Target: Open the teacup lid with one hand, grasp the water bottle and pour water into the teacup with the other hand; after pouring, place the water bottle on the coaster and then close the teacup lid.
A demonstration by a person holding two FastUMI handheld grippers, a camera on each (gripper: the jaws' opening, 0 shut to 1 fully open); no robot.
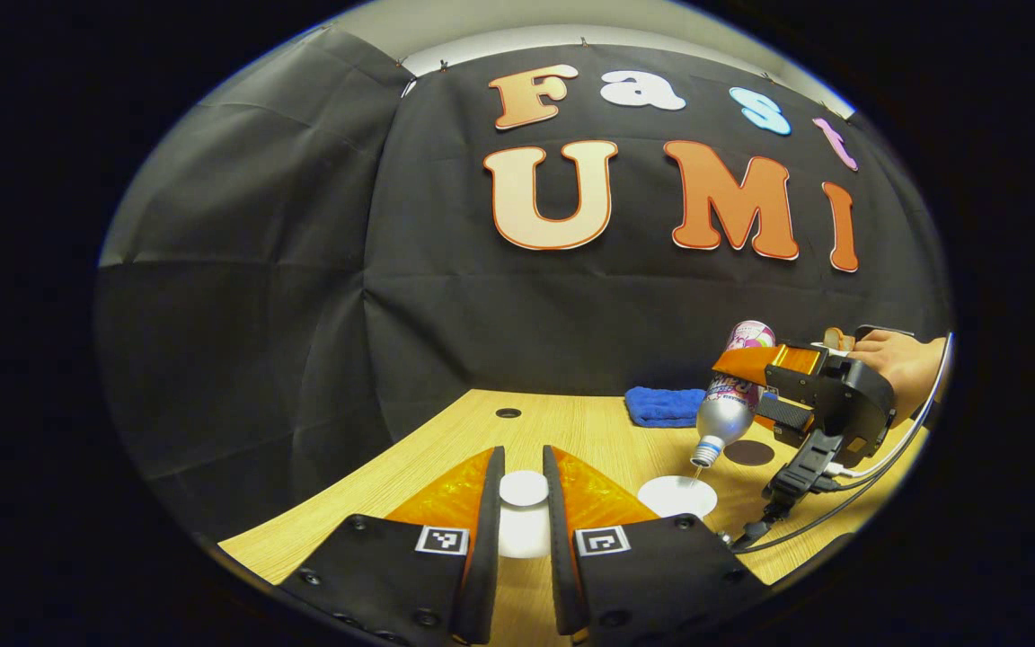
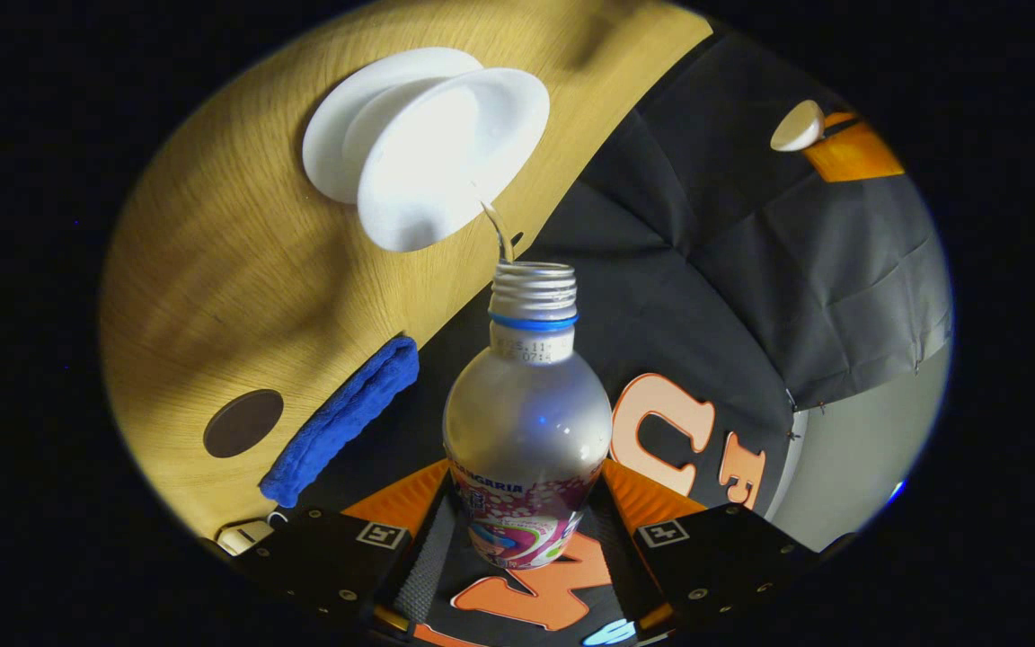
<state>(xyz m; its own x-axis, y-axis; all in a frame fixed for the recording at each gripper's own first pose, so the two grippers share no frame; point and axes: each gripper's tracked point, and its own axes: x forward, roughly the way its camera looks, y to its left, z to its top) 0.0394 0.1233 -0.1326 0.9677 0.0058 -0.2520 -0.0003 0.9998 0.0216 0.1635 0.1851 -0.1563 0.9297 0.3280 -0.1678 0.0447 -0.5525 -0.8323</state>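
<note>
The left gripper (image 1: pixel 523 503) pinches the lid (image 1: pixel 523 488) clear; the right gripper (image 2: pixel 526 539) clamps the bottle (image 2: pixel 526 431) (tilted to pour) over the teacup (image 2: pixel 446 153).

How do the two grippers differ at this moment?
The left gripper is level and holds the white teacup lid; the right gripper is tipped and holds the water bottle, pouring a thin stream into the teacup. Both have jaws closed on their loads.

White, blue, brown on pale wood

White cup (image 2: pixel 446 153), white lid (image 1: pixel 523 488), blue cloth (image 1: pixel 666 405), brown coaster (image 2: pixel 243 422); bottle (image 2: pixel 526 431) silver, pink-patterned label, blue neck ring.
</note>
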